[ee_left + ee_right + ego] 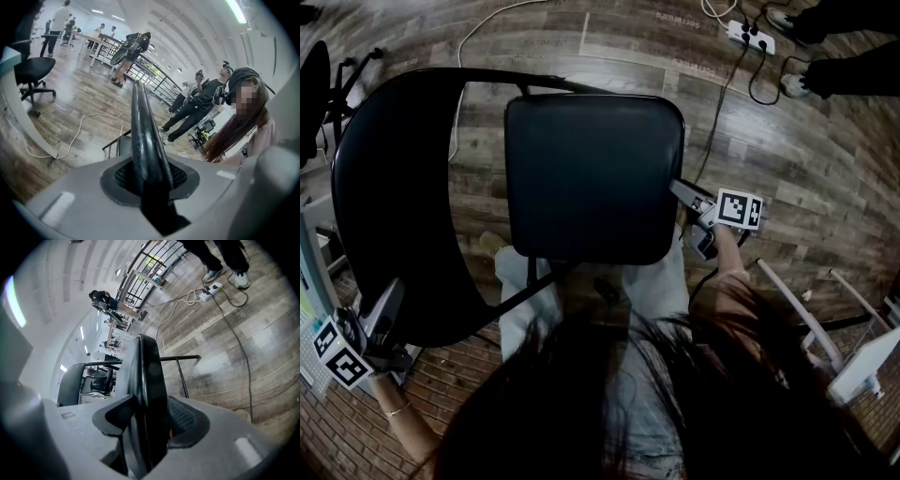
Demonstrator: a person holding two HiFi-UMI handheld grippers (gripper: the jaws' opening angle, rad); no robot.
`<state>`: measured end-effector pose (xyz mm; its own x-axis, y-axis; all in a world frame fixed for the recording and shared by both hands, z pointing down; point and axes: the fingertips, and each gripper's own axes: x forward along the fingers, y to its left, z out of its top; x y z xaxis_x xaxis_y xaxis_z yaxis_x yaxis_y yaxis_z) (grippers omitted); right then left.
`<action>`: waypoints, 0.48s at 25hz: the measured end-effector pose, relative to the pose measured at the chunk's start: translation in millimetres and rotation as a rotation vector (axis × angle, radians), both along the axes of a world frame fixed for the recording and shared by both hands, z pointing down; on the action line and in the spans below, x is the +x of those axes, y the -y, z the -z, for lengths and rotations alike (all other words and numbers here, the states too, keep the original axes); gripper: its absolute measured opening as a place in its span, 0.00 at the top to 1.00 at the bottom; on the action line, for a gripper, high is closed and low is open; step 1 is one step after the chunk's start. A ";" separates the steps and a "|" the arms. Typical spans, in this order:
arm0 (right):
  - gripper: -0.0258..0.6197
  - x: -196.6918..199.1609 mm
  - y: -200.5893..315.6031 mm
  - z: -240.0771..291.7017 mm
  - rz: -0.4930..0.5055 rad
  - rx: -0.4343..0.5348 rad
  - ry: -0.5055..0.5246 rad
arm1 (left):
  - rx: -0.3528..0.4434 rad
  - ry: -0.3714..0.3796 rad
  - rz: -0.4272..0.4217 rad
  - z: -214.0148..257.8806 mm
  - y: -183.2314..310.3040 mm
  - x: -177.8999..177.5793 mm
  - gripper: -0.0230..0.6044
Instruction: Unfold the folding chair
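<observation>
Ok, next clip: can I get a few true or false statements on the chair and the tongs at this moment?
1. The left tongs grip the backrest. True.
2. The right tongs hang free above the seat. False: they clamp the seat's right edge.
3. A power strip lies on the floor. True.
4. The seat is folded flat against the backrest. False: they stand apart, and floor shows between them.
</observation>
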<state>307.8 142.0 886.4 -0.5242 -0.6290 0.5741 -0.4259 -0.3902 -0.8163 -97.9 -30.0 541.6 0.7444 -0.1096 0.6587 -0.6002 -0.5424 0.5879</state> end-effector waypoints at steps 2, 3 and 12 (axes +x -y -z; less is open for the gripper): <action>0.62 1.5 -0.8 -0.7 -0.004 0.000 0.001 | 0.001 0.001 0.000 -0.2 -0.9 2.1 0.81; 0.62 2.2 -1.3 -1.3 -0.005 -0.001 0.000 | 0.001 0.002 0.000 -0.3 -1.5 3.3 0.81; 0.65 5.2 -1.5 -4.2 -0.017 -0.003 -0.017 | 0.002 0.013 0.019 -1.0 -3.1 7.9 0.82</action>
<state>313.0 143.5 890.7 -0.5035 -0.6363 0.5844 -0.4325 -0.3999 -0.8081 -90.0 -26.9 542.6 0.7338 -0.1254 0.6677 -0.6177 -0.5322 0.5790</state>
